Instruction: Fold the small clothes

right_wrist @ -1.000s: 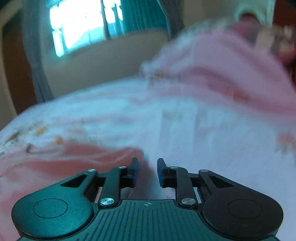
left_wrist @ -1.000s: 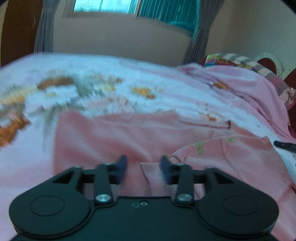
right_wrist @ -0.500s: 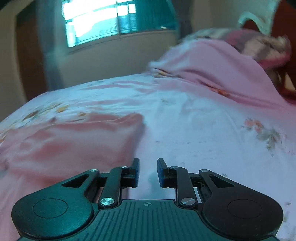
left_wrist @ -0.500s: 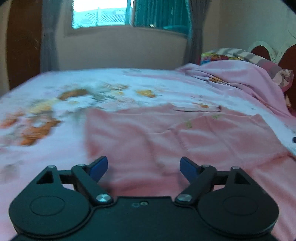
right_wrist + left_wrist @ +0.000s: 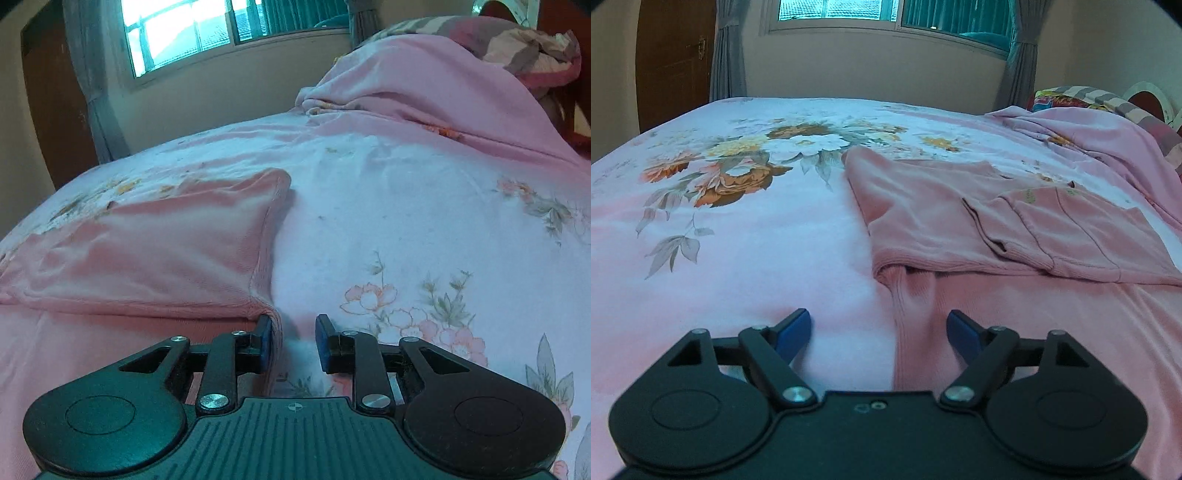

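Between the wide-spread jaws of the left gripper (image 5: 879,330), just opened further, the ribbed edge of the pink garment (image 5: 960,221) is seen, ungripped. Its long axis runs away from the fingers. The right gripper (image 5: 293,341) is held narrow and empty at the opposite corner.

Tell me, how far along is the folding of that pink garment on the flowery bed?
One fold looks done: the pink knit garment lies doubled on the floral bedsheet. Nothing is gripped: the left gripper, just opened, straddles its ribbed edge, and the right gripper sits slightly open at its corner. Further folds look left.
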A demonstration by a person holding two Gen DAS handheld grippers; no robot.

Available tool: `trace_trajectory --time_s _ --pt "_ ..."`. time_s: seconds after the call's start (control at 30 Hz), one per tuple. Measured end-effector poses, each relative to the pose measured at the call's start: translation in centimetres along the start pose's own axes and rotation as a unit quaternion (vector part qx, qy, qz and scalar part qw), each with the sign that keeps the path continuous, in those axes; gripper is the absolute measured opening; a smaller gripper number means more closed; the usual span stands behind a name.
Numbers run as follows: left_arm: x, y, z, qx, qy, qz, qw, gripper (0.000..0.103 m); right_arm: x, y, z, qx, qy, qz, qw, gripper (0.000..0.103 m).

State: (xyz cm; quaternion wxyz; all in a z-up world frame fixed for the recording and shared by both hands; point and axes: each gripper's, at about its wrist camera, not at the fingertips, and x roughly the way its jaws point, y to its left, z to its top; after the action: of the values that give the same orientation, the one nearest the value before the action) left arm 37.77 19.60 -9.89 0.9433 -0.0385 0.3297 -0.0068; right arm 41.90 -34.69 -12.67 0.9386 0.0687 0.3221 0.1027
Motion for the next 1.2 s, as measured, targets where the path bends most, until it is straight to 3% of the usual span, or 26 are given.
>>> trace_trajectory --time_s 0.07,0.2,0.3,0.43,0.77,0.9,1.0,1.2 --pt "-0.7 0.1 -0.6 0.004 -0.001 0.001 1.0 0.08 -0.5 -0.1 -0.1 0.013 -0.004 0.0 1.0 0.024" --pt "-2.5 0.9 -2.0 -0.003 -0.001 -0.004 1.0 0.079 -1.6 -4.2 -0.9 0.151 -0.005 0.044 0.988 0.024" --pt "-4.5 1.2 -3.2 -0.004 0.0 -0.009 1.0 0.078 -4.0 -6.5 -1.8 0.215 -0.017 0.028 0.976 0.024" --pt "-7.5 0.6 -5.1 0.004 0.009 -0.026 0.9996 0.079 -9.0 -5.9 -3.2 0.188 -0.013 0.025 0.982 0.024" --pt "-16.3 -1.8 -12.5 0.007 0.044 -0.101 0.9938 0.075 -19.7 -0.4 -12.8 0.211 0.046 0.104 0.971 0.024" --pt "-18.2 -1.7 -13.7 0.004 0.047 -0.114 0.9923 0.065 -21.9 0.7 -14.6 0.23 0.043 0.116 0.965 0.024" --pt "-18.7 -1.4 -13.6 -0.022 0.061 -0.131 0.9893 0.044 -22.5 1.4 -14.7 0.229 0.043 0.126 0.964 0.024" --pt "-19.3 -2.3 -14.3 -0.019 0.064 -0.118 0.9908 0.045 -23.2 2.1 -14.9 0.233 0.036 0.129 0.963 0.024"
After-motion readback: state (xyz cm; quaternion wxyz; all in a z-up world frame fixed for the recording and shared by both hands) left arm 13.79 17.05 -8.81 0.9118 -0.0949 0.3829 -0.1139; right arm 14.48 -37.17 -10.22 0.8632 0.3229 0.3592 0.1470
